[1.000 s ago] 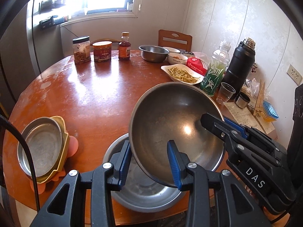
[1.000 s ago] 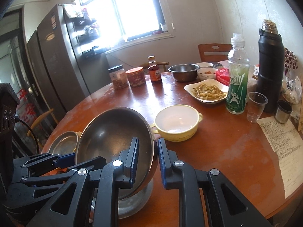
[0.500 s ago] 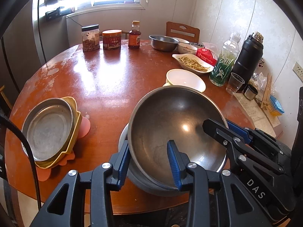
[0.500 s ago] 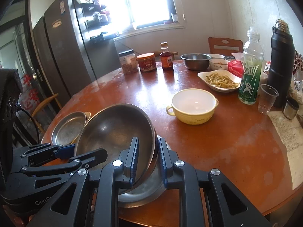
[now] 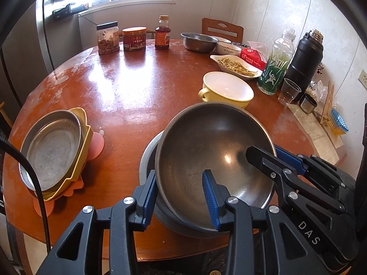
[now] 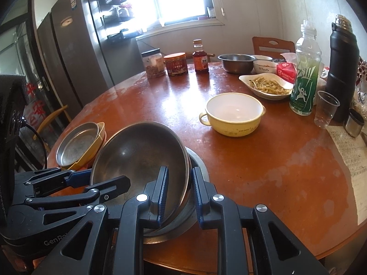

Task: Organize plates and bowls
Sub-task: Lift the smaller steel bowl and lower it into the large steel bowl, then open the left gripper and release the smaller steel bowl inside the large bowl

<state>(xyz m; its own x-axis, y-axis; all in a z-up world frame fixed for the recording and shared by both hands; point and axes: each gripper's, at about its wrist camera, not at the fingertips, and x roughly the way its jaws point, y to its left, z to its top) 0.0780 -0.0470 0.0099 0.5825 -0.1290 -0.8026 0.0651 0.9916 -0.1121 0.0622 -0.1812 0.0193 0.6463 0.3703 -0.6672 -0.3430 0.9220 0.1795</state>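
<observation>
Lowered steel bowl (image 5: 213, 151) nested tilted in larger bowl (image 6: 197, 160), both empty

Right gripper (image 6: 178, 191) straddles steel bowl (image 6: 140, 155) rim, possibly loose; bowl nested in larger bowl (image 6: 197, 167).

A round brown wooden table (image 5: 128, 96) holds everything. Near its front edge sits a steel bowl (image 6: 199, 160) with another bowl inside. At the left lies a pink mat (image 5: 97, 141) under a yellow dish. A yellow bowl with handles (image 6: 234, 114) sits in the middle. At the back stand a jar (image 5: 107, 37), a red tub (image 5: 134, 39) and a sauce bottle (image 5: 162, 33). A green bottle (image 6: 306, 68), a black flask (image 6: 341, 68), a clear cup (image 6: 325, 110) and a paper sheet (image 6: 351, 155) are on the right.
</observation>
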